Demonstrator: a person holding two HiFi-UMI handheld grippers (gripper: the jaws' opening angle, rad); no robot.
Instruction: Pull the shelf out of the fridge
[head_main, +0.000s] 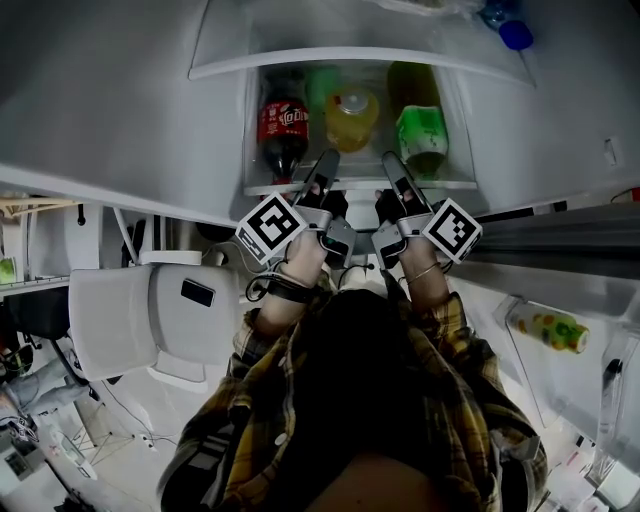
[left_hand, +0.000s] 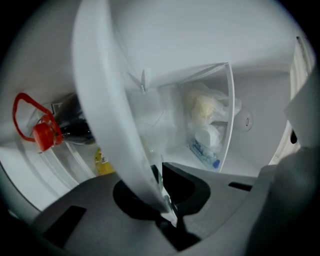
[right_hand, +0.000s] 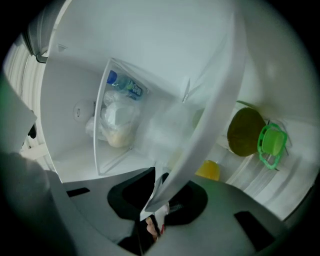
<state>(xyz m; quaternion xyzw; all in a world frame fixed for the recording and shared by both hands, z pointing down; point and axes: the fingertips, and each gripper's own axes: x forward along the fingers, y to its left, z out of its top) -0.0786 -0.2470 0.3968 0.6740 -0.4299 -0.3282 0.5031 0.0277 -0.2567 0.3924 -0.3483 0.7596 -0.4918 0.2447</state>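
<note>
Fridge: left tool, right tool clamped on shelf rim; cola bottle red label, script illegible.

Three bottles stand on the shelf: left bottle, middle bottle, right bottle. At the shelf's front edge, left gripper and right gripper sit side by side, each clamping that edge.

Cool light fills the fridge interior; the room below lies dim. Both gripper views curve toward black corners, the near shelf edge blurred.
</note>
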